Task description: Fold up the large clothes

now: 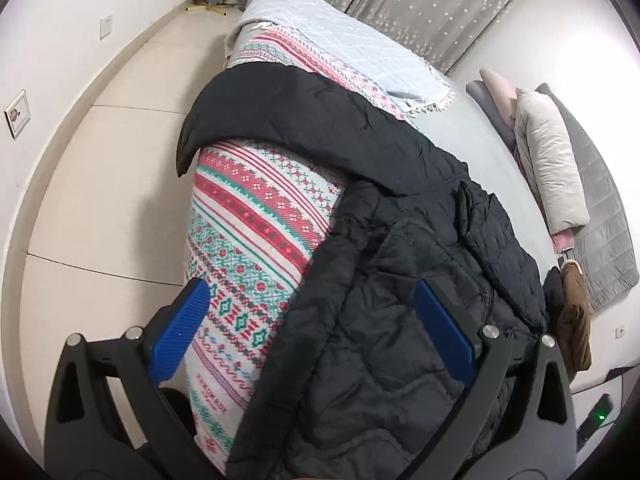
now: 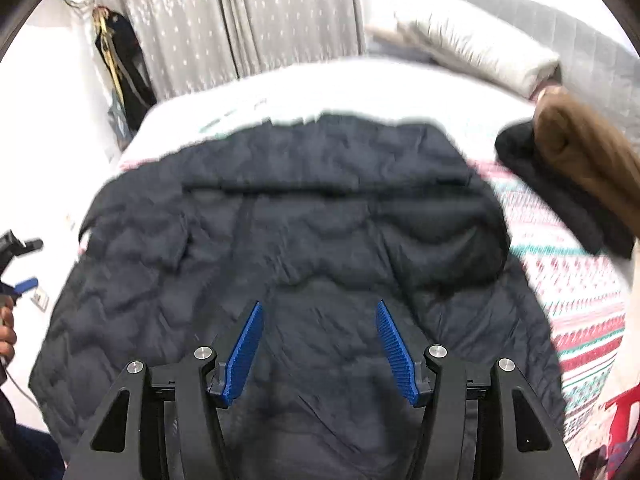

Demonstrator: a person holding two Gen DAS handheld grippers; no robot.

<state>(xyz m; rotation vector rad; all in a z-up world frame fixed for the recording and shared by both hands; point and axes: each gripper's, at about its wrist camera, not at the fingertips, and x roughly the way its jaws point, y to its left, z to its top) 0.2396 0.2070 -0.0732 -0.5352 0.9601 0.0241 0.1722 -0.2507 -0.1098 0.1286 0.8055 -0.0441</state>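
A large black quilted jacket (image 1: 392, 280) lies spread on the bed over a patterned red, green and white blanket (image 1: 256, 216). One sleeve (image 1: 224, 112) stretches toward the bed's left edge. My left gripper (image 1: 312, 292) is open and empty, hovering above the jacket's left side and the blanket. In the right wrist view the jacket (image 2: 304, 240) fills the middle. My right gripper (image 2: 320, 308) is open and empty above its lower part. The left gripper (image 2: 24, 280) shows at that view's left edge.
A folded black garment (image 2: 560, 192) and a brown one (image 2: 592, 152) lie on the bed's right side. Pillows (image 1: 548, 160) and a grey quilt (image 1: 600, 216) lie at the head. Tiled floor (image 1: 100, 160) runs along the bed's left edge. Curtains (image 2: 256, 16) hang behind.
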